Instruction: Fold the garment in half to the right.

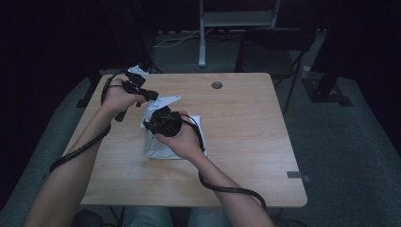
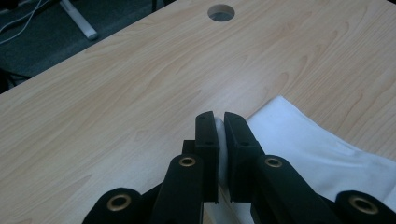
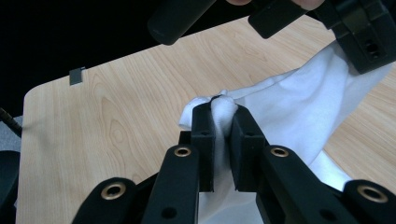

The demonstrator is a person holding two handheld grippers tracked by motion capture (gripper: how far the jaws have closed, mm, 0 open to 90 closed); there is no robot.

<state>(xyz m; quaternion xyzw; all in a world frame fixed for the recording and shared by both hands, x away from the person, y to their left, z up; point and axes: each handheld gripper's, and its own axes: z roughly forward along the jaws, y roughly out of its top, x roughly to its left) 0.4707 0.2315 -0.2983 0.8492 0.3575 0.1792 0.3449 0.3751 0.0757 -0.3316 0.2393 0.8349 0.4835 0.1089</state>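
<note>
Both tongs, left and right, clamp the soft, rumpled white cloth above the wooden table.

White cloth partly hidden behind the clamped black jaws

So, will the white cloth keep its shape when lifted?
Probably not. The white cloth bunches between the right claw jaws and hangs in folds, so it looks floppy and light. It would likely slide on the smooth table.
</note>
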